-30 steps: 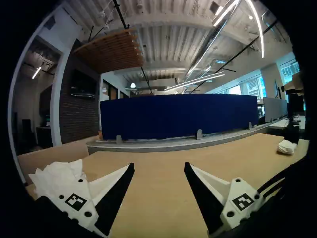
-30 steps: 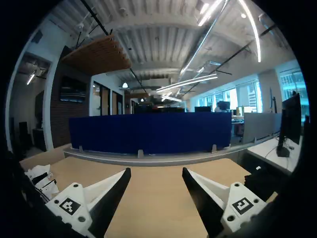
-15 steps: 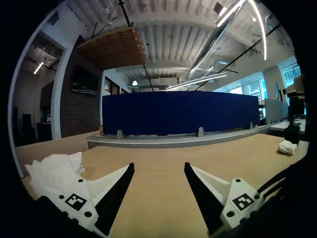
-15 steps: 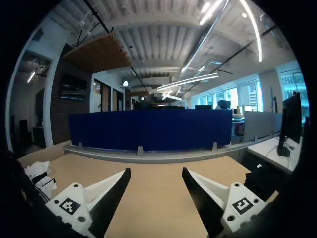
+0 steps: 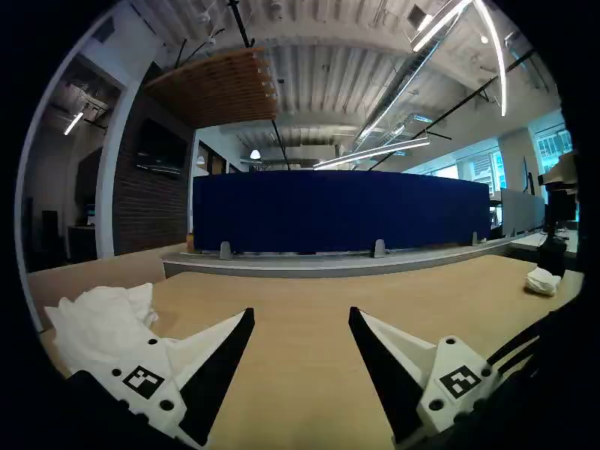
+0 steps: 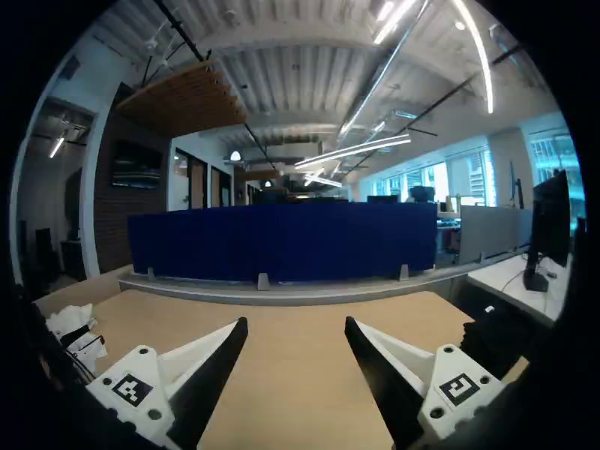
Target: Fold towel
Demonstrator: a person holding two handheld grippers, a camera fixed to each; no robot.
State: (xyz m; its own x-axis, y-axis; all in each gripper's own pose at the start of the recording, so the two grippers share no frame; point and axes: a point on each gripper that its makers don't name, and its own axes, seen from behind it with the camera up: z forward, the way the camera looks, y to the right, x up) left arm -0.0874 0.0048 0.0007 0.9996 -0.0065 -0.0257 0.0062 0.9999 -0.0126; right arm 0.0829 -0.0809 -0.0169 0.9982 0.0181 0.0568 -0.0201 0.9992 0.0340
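Observation:
A crumpled white towel (image 5: 101, 324) lies on the wooden tabletop (image 5: 315, 296) at the left, just behind my left gripper's left finger (image 5: 202, 360). My left gripper (image 5: 300, 312) is open above the table, and nothing sits between its fingers. A second small white crumpled cloth (image 5: 541, 281) rests near the table's far right edge. In the right gripper view, my right gripper (image 6: 295, 321) is open over bare wood (image 6: 300, 315). A white crumpled cloth (image 6: 69, 319) shows at that view's far left edge.
A blue partition (image 5: 337, 214) on a grey base runs along the table's far side. A neighbouring desk with a dark monitor (image 6: 551, 225) stands to the right. A black object (image 6: 495, 337) sits by the table's right edge.
The left gripper view has levelled a little, and the towel now sits slightly lower and nearer at the left. The right gripper has hardly moved. Both grippers stay open.

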